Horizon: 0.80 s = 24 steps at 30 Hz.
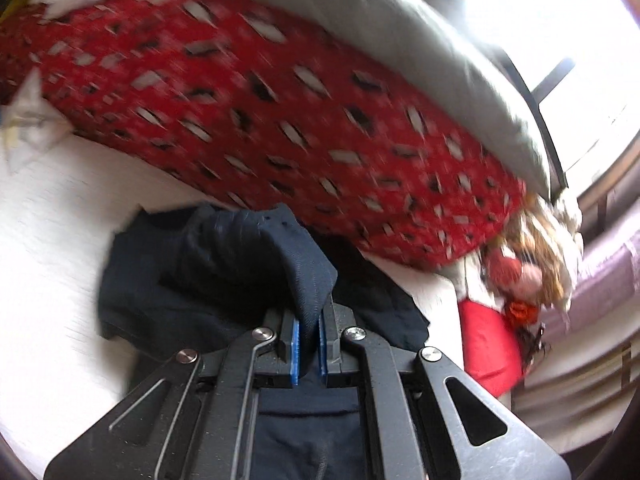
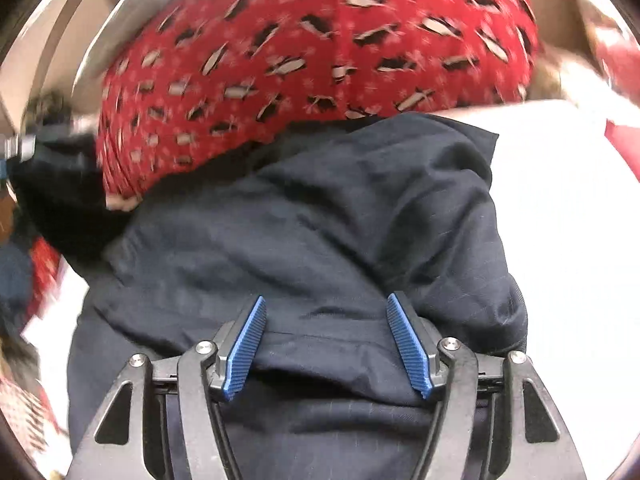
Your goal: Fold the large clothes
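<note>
A dark navy garment [image 2: 304, 216] lies crumpled on a white bed sheet [image 2: 560, 220]. In the left wrist view a thick fold of the same navy garment [image 1: 240, 264] rises between the blue pads, and my left gripper [image 1: 308, 328] is shut on it. In the right wrist view my right gripper [image 2: 324, 312] stands open just above the cloth, with its blue pads [image 2: 248, 344] apart and nothing pinched between them.
A big red pillow [image 1: 280, 112] with a black and white print lies behind the garment, under a grey-white cushion [image 1: 400, 28]. A red cloth [image 1: 488, 344] and a heap of mixed clothes [image 1: 536, 248] lie to the right. White sheet [image 1: 52, 240] spreads left.
</note>
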Motion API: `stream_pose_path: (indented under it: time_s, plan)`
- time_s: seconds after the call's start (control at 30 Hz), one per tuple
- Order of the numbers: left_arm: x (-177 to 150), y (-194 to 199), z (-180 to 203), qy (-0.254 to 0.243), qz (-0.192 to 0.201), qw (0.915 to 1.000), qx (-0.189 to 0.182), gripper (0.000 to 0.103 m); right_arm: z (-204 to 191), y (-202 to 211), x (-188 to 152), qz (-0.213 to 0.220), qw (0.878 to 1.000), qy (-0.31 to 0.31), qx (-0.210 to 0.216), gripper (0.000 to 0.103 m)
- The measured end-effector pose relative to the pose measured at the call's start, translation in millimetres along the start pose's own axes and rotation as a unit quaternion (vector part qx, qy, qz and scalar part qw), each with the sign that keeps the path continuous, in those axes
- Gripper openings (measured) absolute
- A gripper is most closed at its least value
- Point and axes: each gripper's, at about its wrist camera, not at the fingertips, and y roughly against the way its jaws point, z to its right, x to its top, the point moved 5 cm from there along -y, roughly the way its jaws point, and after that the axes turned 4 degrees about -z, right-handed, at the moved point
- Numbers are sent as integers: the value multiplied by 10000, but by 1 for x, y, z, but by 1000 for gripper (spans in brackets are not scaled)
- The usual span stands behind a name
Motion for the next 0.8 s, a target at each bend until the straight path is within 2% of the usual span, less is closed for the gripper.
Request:
stream_pose_path:
  time_s: [0.1,0.2,0.3,0.4,0.47,0.5,0.53,0.57,0.6,0.63,0.67,0.73,0.8]
  plan:
    - [-22,-40,21,-140,-398,9991,-52,4,-17,-6,-5,27,9980,537,-340,82]
    - [-47,-89,25,-211,-904,9956,85,5,-22,-7,-9,-10,9959,726,-542,84]
    - [-75,-139,8,-3,-1494,9882,324,5,-19,-6,-9,-6,9967,681,-450,85]
    - [-89,-155,-7,142,-1809,9828,352,8,-19,-3,-12,-18,9968,670,-435,85]
    - [-92,-144,-10,158,-1803,9834,152,12,-20,-2,-10,-128,9962,718,-479,85]
    - [-92,-131,-10,152,-1691,9855,-56,17,-22,-1,-7,-199,9962,696,-490,84]
    - [-93,-118,-10,162,-1585,9869,-238,26,-22,1,-4,-220,9965,644,-476,84]
    - [-93,-102,-13,199,-1469,9880,-422,31,-23,7,2,-175,9979,498,-363,84]
    - [-92,-82,-18,268,-1244,9898,-640,41,-25,13,10,-52,9993,334,-140,84]
    - [-92,-69,-24,320,-1070,9912,-709,47,-28,19,16,57,9998,193,60,84]
    - [-91,-54,-35,448,-831,9931,-699,48,-31,22,24,148,9995,31,292,84]
    - [-92,-41,-59,682,-645,9935,-639,48,-44,22,39,179,9970,-202,723,84]
    - [-92,-42,-88,965,-647,9929,-268,48,-62,18,52,182,9948,-231,978,85]
